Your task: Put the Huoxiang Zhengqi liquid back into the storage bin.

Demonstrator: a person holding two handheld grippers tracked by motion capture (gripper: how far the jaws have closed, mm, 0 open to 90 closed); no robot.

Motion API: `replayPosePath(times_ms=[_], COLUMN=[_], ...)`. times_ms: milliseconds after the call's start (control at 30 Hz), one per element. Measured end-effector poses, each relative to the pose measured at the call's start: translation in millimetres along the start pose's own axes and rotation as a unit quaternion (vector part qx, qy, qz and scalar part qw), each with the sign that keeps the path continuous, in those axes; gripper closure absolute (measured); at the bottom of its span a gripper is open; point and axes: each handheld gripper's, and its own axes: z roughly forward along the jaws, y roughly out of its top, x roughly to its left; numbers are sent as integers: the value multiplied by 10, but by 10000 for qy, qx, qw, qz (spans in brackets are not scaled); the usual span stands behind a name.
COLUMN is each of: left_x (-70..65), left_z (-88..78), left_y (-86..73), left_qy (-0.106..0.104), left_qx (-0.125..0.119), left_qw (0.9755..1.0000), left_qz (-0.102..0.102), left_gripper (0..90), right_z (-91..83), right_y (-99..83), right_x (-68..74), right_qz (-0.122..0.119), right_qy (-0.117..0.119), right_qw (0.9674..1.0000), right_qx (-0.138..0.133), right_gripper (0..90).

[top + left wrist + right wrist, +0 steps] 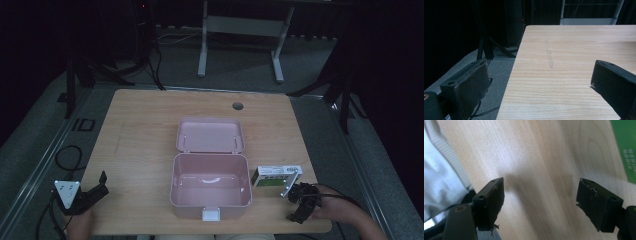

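A pink plastic case [210, 200] stands open mid-table, its lid [210, 135] laid back flat and a white latch [210, 214] at its front; inside I see nothing. A small white box with a green label [272, 176] lies just right of the case. My right gripper [299, 212] is at the table's front right, in front of that box, tilted down at the wood. Its jaws [541, 187] stand open with nothing between them, and the green label [627, 150] shows at the upper right. My left gripper [101, 186] rests at the front left corner, open and empty [540, 72].
The wooden table [140, 130] has a round cable hole [238, 106] at the back. Its left edge [514, 75] drops to grey floor with cables [67, 157]. A white desk frame [240, 30] stands behind. Pale cloth [439, 175] lies by the front edge.
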Motion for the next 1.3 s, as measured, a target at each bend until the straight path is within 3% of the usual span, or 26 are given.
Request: replayPosePath(times_ms=[100,233,367,600,833,1100,1300], left_x=[-1,-2,-3,-5,-7,-12,-16], left_z=[0,1,1,2,3,6,7], left_y=[0,0,0,0,-1,-1,-1], left_qy=[-5,-12,-19,-32,-36,-56,-48], left_qx=[1,3,4,9,8,21,40], left_qw=[10000,10000,10000,10000,10000,10000,10000], left_qz=[2,4,8,19,26,35,62], left_gripper=[21,22,22,22,22,22,22], right_z=[-6,-6,-24,-110,-296,-488,-674], right_y=[59,137,219,391,517,582,597], right_x=[37,94,140,189,231,233,186], right_qz=[-283,-697,-1016,-1317,-1611,-1754,-1887], right_qy=[27,69,71,79,54,2,-227], right_qw=[9992,9957,9921,9873,9834,9824,9803], right_qx=[283,612,735,888,829,648,536], right_gripper=[220,226,236,237,277,282,294])
